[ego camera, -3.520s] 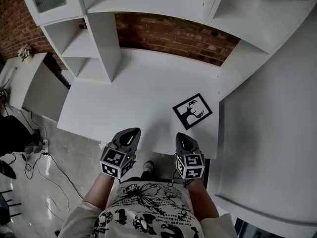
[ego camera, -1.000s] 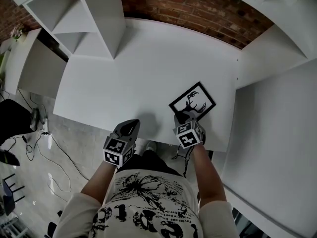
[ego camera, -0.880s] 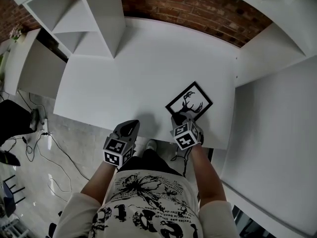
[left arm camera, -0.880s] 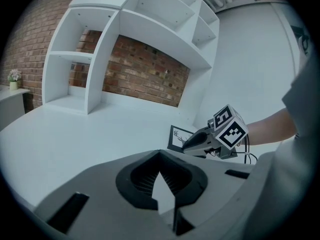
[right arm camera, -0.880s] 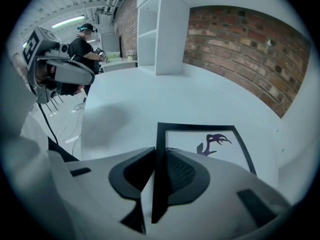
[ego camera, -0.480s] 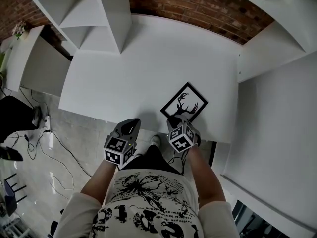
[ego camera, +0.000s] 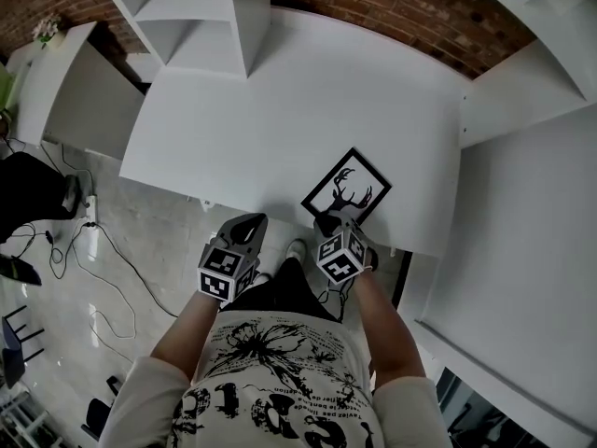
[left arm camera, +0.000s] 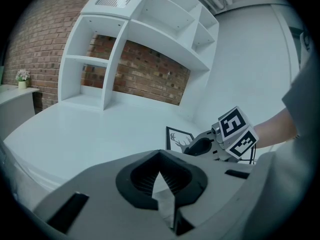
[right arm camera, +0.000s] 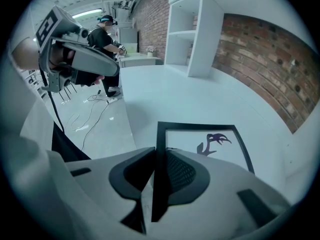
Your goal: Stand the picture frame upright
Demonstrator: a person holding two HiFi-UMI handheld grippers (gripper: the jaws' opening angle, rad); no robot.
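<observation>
The black picture frame (ego camera: 347, 189) with a deer silhouette lies about flat near the front right corner of the white desk (ego camera: 280, 110). My right gripper (ego camera: 329, 224) is shut on the frame's near edge. In the right gripper view that black edge (right arm camera: 159, 149) runs between the two pads, and my right gripper (right arm camera: 157, 174) holds it. My left gripper (ego camera: 247, 229) hovers at the desk's front edge, left of the frame, shut and empty. The left gripper view shows my left gripper (left arm camera: 160, 176), with the frame (left arm camera: 176, 136) and the right gripper (left arm camera: 200, 146) ahead to the right.
A white shelf unit (ego camera: 215, 17) stands at the desk's back left before a brick wall (ego camera: 392, 7). A white cabinet (ego camera: 522, 231) borders the desk on the right. Cables (ego camera: 84, 241) lie on the floor at left. A person (right arm camera: 107, 29) stands far off.
Since 3.5 s ago my right gripper has reached forward and shut on the frame's near edge. Over the last second the frame has turned slightly and shifted left. The left gripper has barely moved.
</observation>
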